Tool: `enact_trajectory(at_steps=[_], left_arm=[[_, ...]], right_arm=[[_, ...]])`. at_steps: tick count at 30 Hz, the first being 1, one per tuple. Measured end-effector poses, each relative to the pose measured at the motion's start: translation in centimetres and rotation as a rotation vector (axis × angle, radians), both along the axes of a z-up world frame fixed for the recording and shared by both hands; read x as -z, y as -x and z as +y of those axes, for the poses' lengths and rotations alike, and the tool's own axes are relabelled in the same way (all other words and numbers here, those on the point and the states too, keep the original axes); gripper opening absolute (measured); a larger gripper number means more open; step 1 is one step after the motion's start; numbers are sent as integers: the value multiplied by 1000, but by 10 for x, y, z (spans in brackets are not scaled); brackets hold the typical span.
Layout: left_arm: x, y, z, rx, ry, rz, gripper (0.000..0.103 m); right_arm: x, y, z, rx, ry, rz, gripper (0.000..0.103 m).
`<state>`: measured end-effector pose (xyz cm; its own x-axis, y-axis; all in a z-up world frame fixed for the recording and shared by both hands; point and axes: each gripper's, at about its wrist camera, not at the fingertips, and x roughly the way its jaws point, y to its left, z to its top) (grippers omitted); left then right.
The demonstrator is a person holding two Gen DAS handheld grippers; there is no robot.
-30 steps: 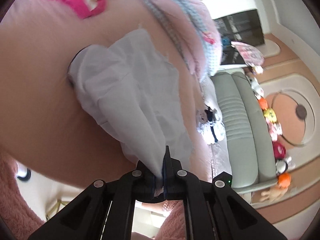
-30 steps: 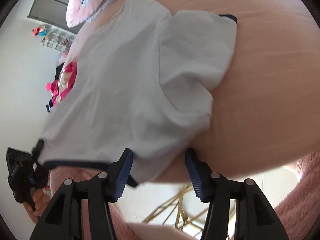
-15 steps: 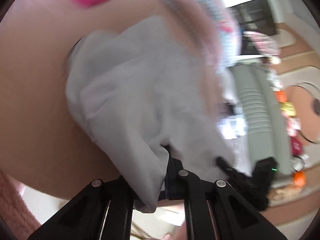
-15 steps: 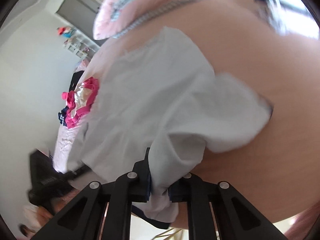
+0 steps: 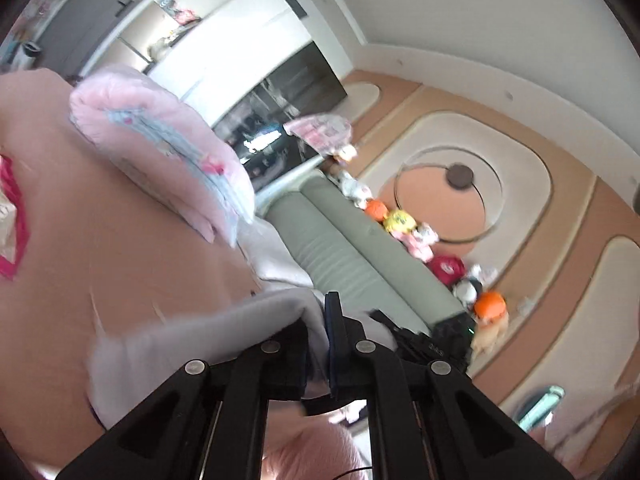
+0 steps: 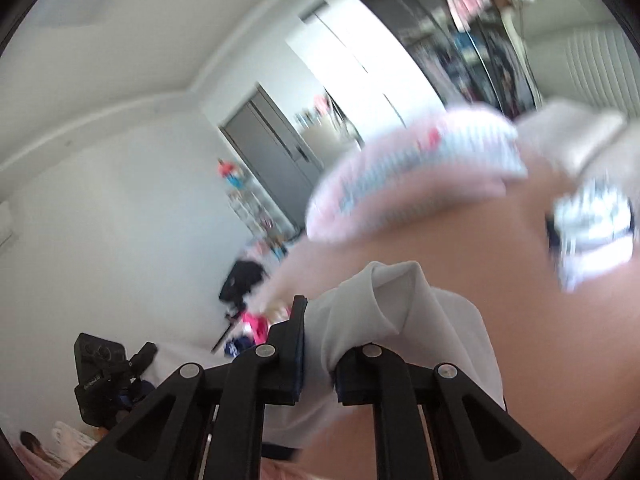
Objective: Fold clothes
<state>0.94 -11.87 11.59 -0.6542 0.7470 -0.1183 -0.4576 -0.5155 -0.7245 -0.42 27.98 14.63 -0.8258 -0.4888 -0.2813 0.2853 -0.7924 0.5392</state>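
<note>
A white garment [image 5: 192,344] with dark trim hangs lifted over the pink bed [image 5: 100,240]. My left gripper [image 5: 318,320] is shut on one bunched edge of it, and the cloth drapes to the left of the fingers. In the right wrist view my right gripper [image 6: 320,332] is shut on another edge of the same white garment [image 6: 392,312], which folds up over the right finger. Each gripper shows in the other's view: the right gripper [image 5: 432,344] at the left one's right, the left gripper [image 6: 104,376] at lower left. Most of the garment is hidden below the fingers.
A folded pink quilt [image 5: 168,156] lies at the far side of the bed. A pink garment [image 5: 12,224] and a striped black-and-white cloth [image 6: 592,232] also lie on the bed. A green headboard [image 5: 360,264] lined with plush toys [image 5: 400,220] stands beyond.
Both grippers have swung upward with the white garment, lifting it off the bed. The right gripper went from open a second ago to shut on the cloth.
</note>
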Motion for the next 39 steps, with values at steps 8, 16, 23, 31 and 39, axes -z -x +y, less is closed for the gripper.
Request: enact_trajectory(at_steps=[8, 16, 23, 31, 39], left_arm=[[-3, 157, 37, -82, 183, -233, 4], [-213, 99, 65, -213, 306, 387, 4], [-97, 101, 65, -156, 382, 78, 5], [215, 159, 78, -29, 547, -706, 4], [295, 133, 67, -39, 423, -868, 14]], right_arm=[[15, 134, -6, 90, -158, -219, 10], [-99, 104, -14, 141, -185, 99, 10], [-99, 79, -23, 146, -184, 164, 10], [229, 114, -37, 86, -261, -550, 10], [294, 111, -31, 50, -329, -768, 20]])
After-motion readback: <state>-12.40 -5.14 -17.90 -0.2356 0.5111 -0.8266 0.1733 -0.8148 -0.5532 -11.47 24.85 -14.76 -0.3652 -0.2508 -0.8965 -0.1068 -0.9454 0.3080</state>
